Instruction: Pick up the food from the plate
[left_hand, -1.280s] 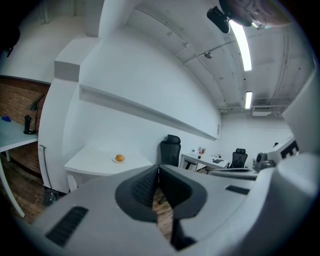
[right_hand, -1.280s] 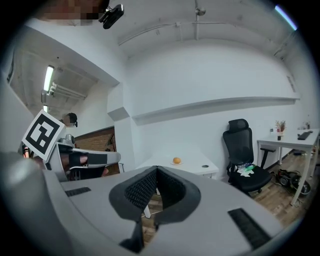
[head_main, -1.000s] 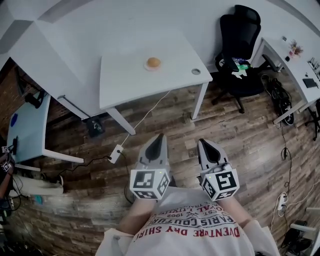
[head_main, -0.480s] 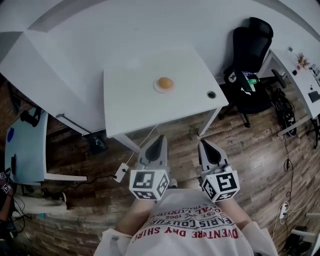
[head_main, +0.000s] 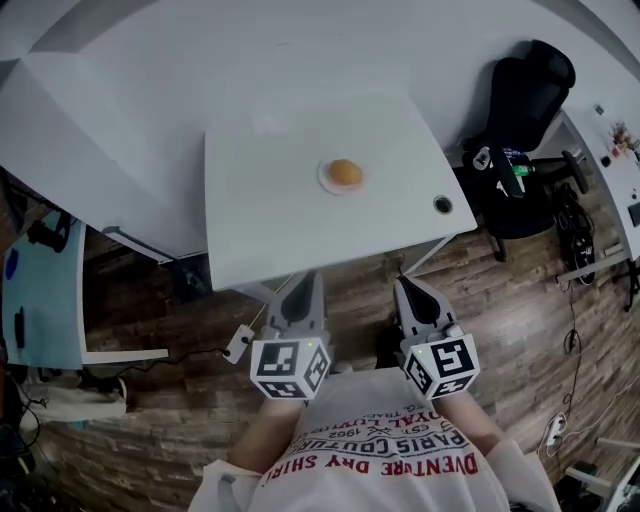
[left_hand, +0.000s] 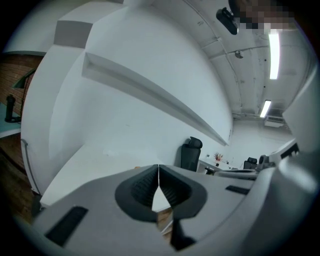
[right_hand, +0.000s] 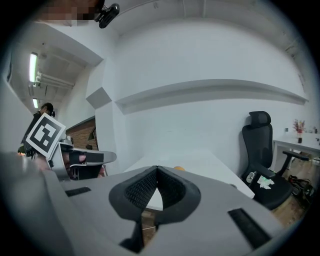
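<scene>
An orange round piece of food (head_main: 345, 172) lies on a small pale plate (head_main: 326, 179) near the middle of a white table (head_main: 270, 220). A sliver of the food (right_hand: 179, 168) peeks over the jaws in the right gripper view. Both grippers hang over the wooden floor, short of the table's near edge. My left gripper (head_main: 303, 284) is shut with nothing in it, its jaws meeting in the left gripper view (left_hand: 158, 172). My right gripper (head_main: 409, 289) also shows its tips closed together (right_hand: 156, 171) and empty.
A black office chair (head_main: 525, 120) stands right of the table, with a second desk (head_main: 610, 160) beyond it. The table has a round cable hole (head_main: 442, 205) at its right corner. A power strip and cable (head_main: 240, 342) lie on the floor at the left. A light blue table (head_main: 40, 300) sits far left.
Both grippers have travelled forward together toward the white table. The table and plate now sit lower and closer in the head view. Both pairs of jaws stayed closed.
</scene>
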